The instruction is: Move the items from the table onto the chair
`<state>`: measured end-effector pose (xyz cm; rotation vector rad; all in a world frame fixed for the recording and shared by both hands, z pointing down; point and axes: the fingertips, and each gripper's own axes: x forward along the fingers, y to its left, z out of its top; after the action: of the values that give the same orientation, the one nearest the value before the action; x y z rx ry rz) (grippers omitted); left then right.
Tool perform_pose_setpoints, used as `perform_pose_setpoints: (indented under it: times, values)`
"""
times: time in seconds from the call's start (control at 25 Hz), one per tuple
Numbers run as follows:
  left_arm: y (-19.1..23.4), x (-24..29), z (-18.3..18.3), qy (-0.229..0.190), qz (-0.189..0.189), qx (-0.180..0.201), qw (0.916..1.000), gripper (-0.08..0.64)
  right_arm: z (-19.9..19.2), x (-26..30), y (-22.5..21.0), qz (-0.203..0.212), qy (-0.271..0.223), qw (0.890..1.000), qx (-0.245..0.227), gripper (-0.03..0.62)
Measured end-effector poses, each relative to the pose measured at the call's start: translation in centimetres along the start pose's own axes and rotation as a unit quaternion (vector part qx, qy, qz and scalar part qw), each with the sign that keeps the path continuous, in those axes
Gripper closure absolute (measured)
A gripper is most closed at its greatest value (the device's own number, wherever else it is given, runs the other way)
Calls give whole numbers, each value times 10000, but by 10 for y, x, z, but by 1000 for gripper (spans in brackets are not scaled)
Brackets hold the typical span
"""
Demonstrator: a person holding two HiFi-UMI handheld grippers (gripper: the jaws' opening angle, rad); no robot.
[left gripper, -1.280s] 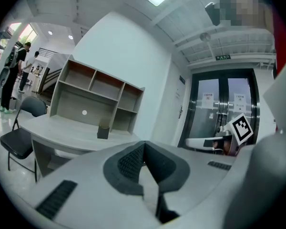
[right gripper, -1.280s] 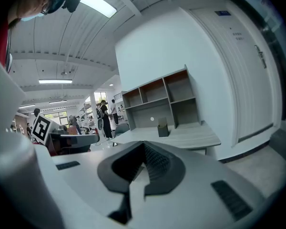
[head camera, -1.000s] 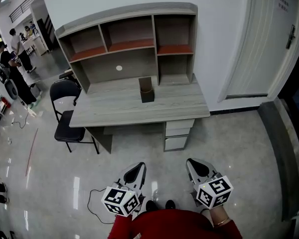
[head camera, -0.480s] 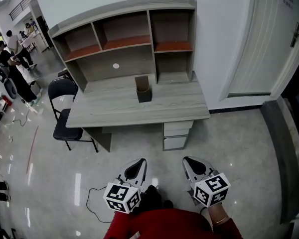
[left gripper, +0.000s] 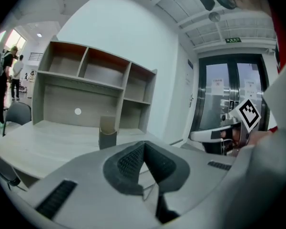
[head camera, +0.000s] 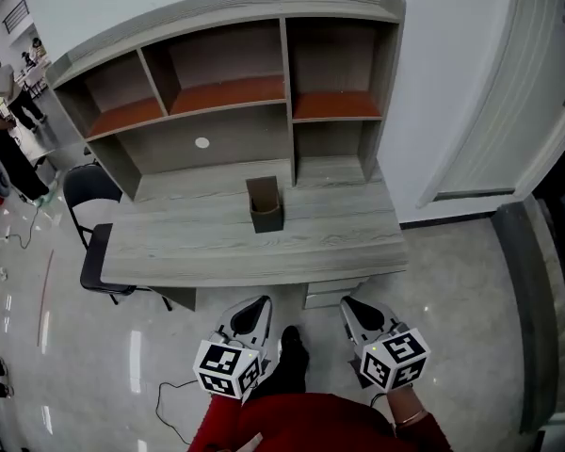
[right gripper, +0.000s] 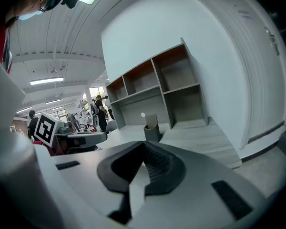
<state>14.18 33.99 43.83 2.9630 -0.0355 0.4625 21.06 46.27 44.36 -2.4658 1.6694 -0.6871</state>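
Observation:
A small dark open-topped box [head camera: 265,205] stands upright in the middle of the grey wooden desk [head camera: 169,248]; it also shows as the box [left gripper: 107,133] and the box [right gripper: 151,127] in the gripper views. A black chair [head camera: 92,243] sits at the desk's left end, partly hidden by the desktop. My left gripper [head camera: 252,313] and right gripper [head camera: 351,311] hang side by side just short of the desk's front edge, both shut and empty. The left gripper [left gripper: 144,149] and right gripper [right gripper: 144,149] point toward the desk.
A hutch with open shelves [head camera: 226,92] rises at the back of the desk. A drawer unit [head camera: 334,293] sits under its right side. A white door [head camera: 518,111] is at the right. People [head camera: 5,130] stand far left. A black cable [head camera: 174,398] lies on the glossy floor.
The view has closed in on the desk: it looms larger and nearer, and both grippers now sit close to its front edge. Both grippers stay shut.

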Motion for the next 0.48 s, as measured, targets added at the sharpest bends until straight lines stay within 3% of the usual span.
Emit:
perform_pose_setpoints:
  times: [0.24, 0.48]
  values:
    - [57, 71, 30, 156, 85, -80, 9998, 552, 45, 70, -35, -180, 119, 9998, -1, 580]
    - [78, 105, 26, 407, 331, -220, 9984, 552, 59, 104, -53, -86, 311, 9995, 32, 580]
